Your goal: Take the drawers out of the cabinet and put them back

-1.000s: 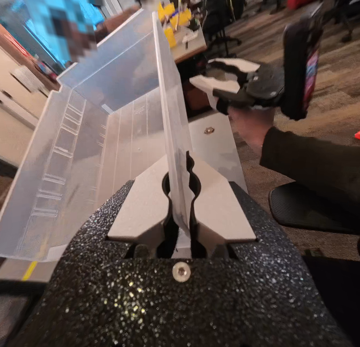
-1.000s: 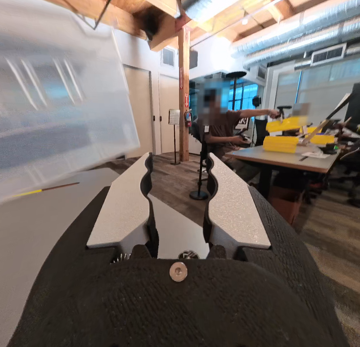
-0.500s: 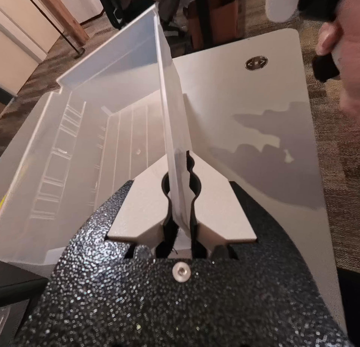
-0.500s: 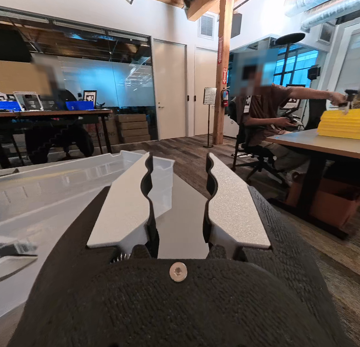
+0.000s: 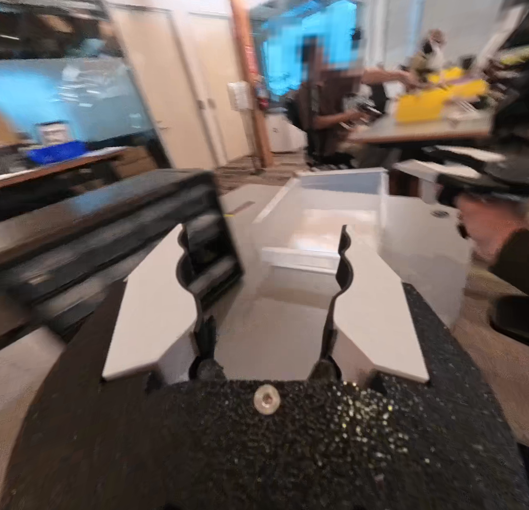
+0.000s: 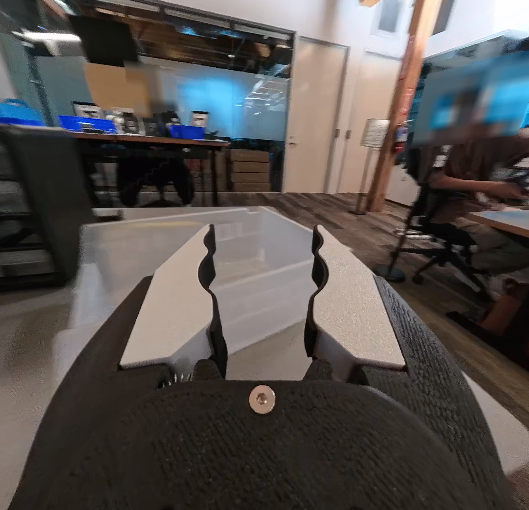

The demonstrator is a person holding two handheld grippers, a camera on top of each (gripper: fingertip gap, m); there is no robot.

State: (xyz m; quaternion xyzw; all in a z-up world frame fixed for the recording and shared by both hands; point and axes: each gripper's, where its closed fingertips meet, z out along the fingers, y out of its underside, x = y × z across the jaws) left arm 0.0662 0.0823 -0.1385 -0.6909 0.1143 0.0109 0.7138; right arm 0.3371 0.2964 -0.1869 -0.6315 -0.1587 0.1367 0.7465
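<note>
Left gripper (image 5: 262,233): I read the jaws as spread wide, nothing between them. Right gripper (image 6: 262,230): likewise apart, empty. The clear drawer (image 5: 323,218) sits upright on the white table (image 5: 412,238), out of the black cabinet (image 5: 114,224), which stands just to its left. Left view blurred. Right gripper's fingers frame the drawer's near wall.
</note>
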